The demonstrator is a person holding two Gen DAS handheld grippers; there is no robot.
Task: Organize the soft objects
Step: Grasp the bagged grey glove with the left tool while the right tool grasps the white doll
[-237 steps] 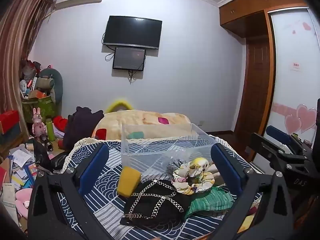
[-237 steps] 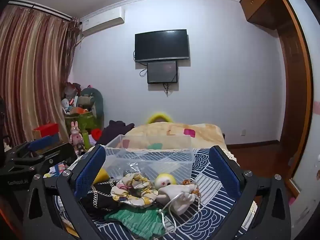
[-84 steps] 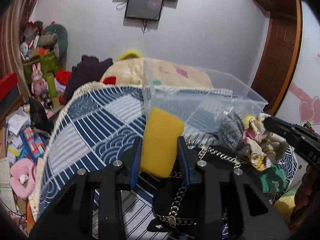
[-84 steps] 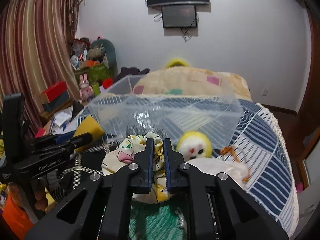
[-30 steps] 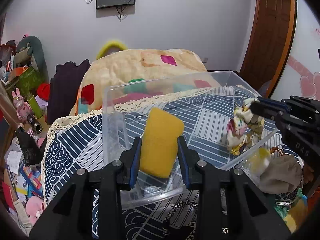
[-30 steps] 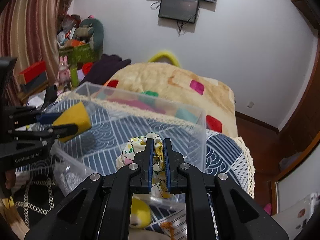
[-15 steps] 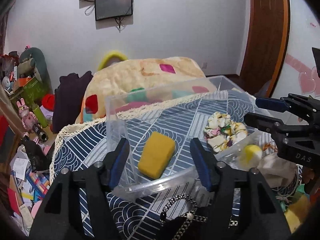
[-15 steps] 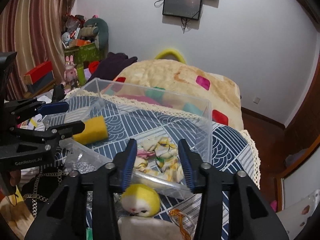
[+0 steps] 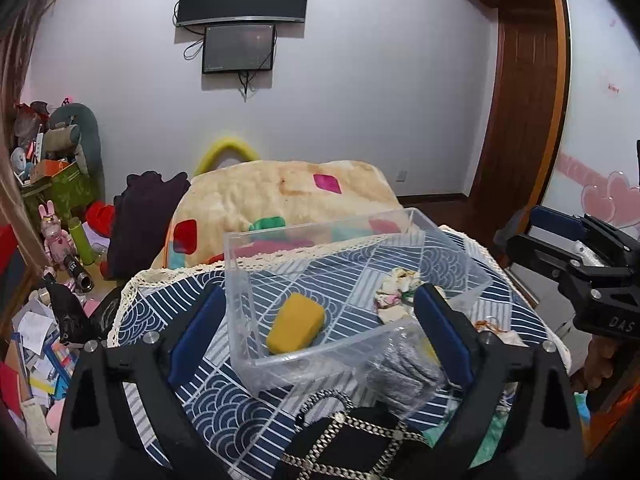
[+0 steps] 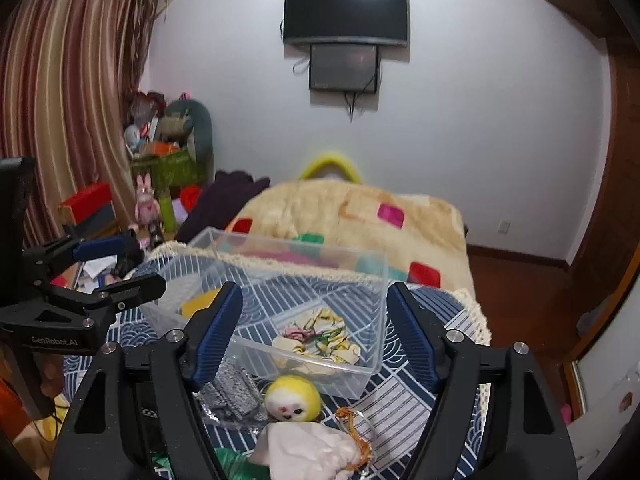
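A clear plastic bin (image 9: 448, 236) stands on the blue patterned cloth. Inside it lie a yellow sponge (image 9: 295, 323) at the left and a floral fabric piece (image 9: 394, 292) at the right. In the right wrist view the bin (image 10: 376, 280) holds the floral fabric (image 10: 320, 338) and the sponge (image 10: 196, 300). My left gripper (image 9: 316, 336) is open and empty, above the bin's near wall. My right gripper (image 10: 316, 332) is open and empty, above the bin. A yellow plush face (image 10: 293, 397), a white pouch (image 10: 308, 452), a grey item in a plastic bag (image 10: 232, 396) and a black chain bag (image 9: 344, 440) lie in front of the bin.
A green cloth (image 10: 236, 464) lies at the near edge. A beige quilt (image 9: 280, 196) covers the bed behind the bin. Clutter and toys (image 9: 60, 240) fill the floor at left. A wooden door (image 9: 520, 120) is at right.
Both grippers have opened wider and drawn back from the bin. The sponge and the floral fabric, held one second ago, lie on the bin floor.
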